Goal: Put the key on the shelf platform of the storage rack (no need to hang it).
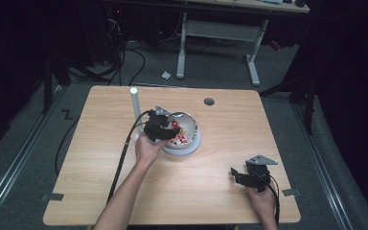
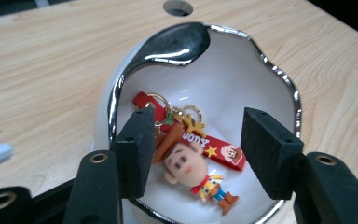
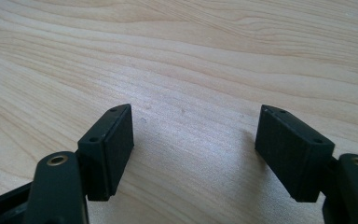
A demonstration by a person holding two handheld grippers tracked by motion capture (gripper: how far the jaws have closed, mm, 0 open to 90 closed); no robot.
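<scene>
Left claw poised over the keychain bowl

The left claw, released, straddles the cowboy-doll keychain lying inside the silver-rimmed white bowl, seemingly lined up to grasp it; the right claw, also released, idles above bare tabletop.

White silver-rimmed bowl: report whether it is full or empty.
Neither: the white silver-rimmed bowl holds one cowboy-figure keychain with a red strap; bare white floor shows around it.

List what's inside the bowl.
A cowboy doll keychain with a red strap and gold rings lies inside the bowl. The left tool covers part of it.
</scene>
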